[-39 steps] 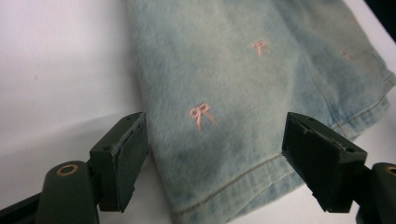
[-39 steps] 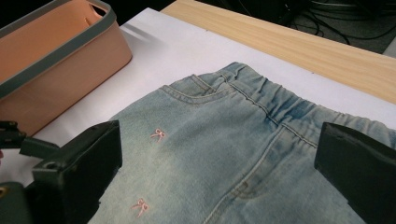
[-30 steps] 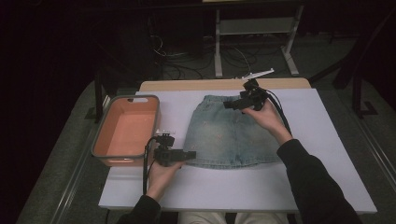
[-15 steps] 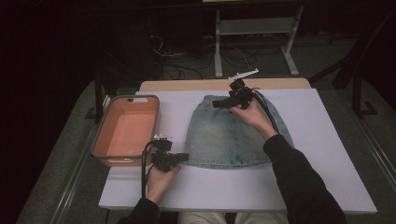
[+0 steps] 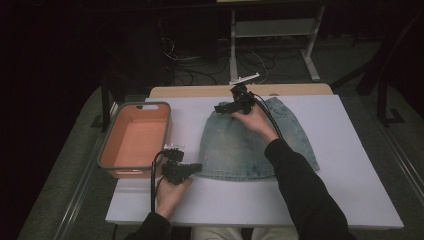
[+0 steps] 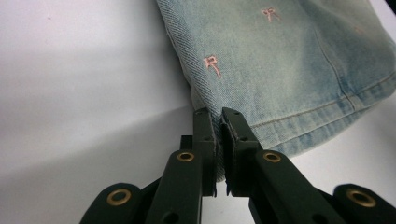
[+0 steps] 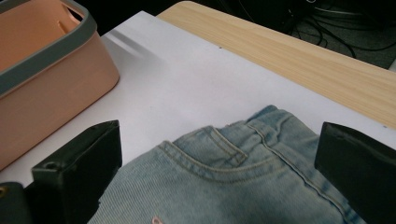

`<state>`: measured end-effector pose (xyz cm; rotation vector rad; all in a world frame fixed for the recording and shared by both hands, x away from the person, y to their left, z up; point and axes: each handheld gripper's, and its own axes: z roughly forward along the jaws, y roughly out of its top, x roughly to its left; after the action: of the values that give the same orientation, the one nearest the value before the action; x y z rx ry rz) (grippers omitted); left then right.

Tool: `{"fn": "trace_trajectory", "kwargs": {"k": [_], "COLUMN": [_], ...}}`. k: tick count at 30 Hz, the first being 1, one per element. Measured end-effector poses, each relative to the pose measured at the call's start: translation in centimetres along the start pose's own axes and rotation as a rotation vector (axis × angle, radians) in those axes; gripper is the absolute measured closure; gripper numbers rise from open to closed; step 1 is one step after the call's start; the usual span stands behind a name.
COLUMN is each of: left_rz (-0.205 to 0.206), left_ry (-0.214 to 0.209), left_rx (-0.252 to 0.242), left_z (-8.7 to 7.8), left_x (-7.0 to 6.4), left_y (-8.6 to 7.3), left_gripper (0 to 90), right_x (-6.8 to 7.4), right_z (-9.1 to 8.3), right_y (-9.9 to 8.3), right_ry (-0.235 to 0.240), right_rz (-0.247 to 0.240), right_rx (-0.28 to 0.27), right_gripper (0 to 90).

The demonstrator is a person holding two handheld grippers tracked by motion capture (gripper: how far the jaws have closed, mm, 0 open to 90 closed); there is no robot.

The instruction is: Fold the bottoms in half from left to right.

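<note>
My left gripper (image 5: 192, 167) is clamped on the hem corner of the skirt (image 5: 252, 145), low and left of centre in the high view; its jaws pinch the denim edge (image 6: 212, 114). My right gripper (image 5: 222, 108) hovers wide open over the waistband (image 7: 261, 128), near the top centre of the high view. The skirt lies flat mid-table on the white board (image 5: 350, 150). The orange bin (image 5: 135, 140) sits at the left.
</note>
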<state>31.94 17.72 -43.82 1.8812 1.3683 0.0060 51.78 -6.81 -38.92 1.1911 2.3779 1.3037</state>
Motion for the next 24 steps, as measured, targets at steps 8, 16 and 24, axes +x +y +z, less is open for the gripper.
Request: {"fn": "trace_trajectory", "kwargs": {"k": [8, 16, 24], "left_rz": [-0.001, 0.007, 0.006], "left_ry": [-0.013, -0.018, -0.030], "left_rx": [-0.011, -0.009, -0.012], "left_z": [0.0, 0.0, -0.1], "left_x": [-0.2, -0.2, -0.2], "left_y": [-0.1, -0.1, 0.0], "left_gripper": [84.7, 84.7, 84.7], "right_x": [0.1, -0.7, -2.0], "right_z": [2.3, 4.2, 5.4], "right_y": [0.7, 1.6, 2.2], "right_ry": [-0.014, -0.002, -0.048], "right_rz": [0.007, 0.061, 0.107], "right_rx": [0.022, 0.029, 0.003], "right_gripper": [1.2, 4.5, 14.6]}}
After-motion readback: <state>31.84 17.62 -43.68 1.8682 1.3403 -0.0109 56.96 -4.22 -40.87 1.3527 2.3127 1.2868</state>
